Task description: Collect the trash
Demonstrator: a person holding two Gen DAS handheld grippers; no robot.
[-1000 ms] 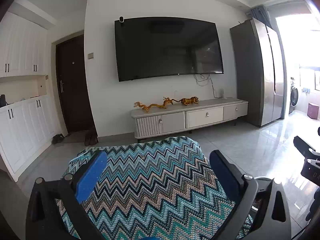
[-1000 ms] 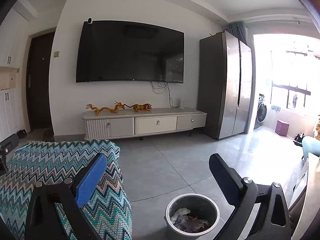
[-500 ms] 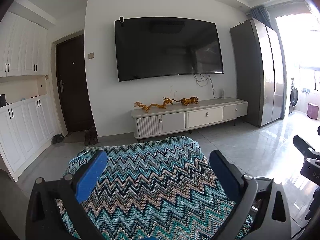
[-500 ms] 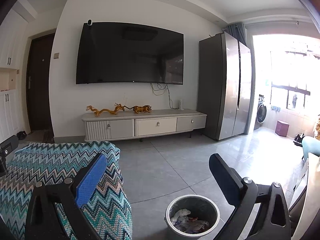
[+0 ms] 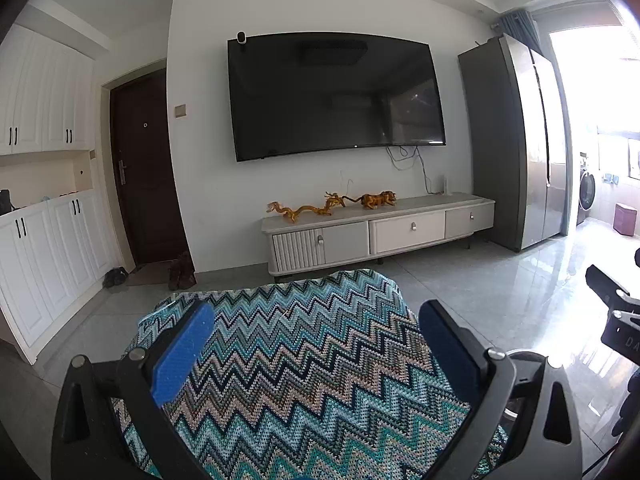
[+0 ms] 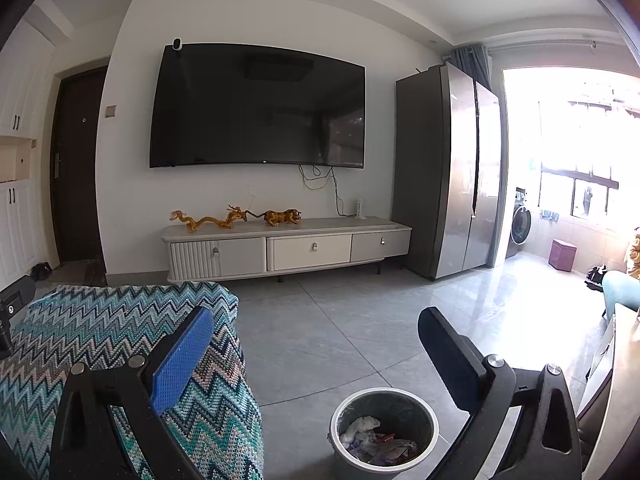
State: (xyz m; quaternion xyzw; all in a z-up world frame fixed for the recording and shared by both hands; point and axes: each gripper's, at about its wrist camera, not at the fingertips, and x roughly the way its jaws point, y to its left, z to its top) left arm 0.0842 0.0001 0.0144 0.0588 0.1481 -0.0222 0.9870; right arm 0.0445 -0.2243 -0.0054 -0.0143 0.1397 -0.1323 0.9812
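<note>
Nothing has moved: both grippers, left (image 5: 312, 344) and right (image 6: 316, 344), hold jaws wide and empty; no legible writing.

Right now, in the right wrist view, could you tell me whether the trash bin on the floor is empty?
No, the trash bin already holds crumpled paper and wrappers at its bottom.

right view: open grey floor (image 6: 340, 320) at centre; zigzag-blanket seat (image 6: 120, 340) blocks lower left, trash bin (image 6: 430, 424) bottom centre, pale furniture edge (image 6: 624, 360) hems lower right.
</note>
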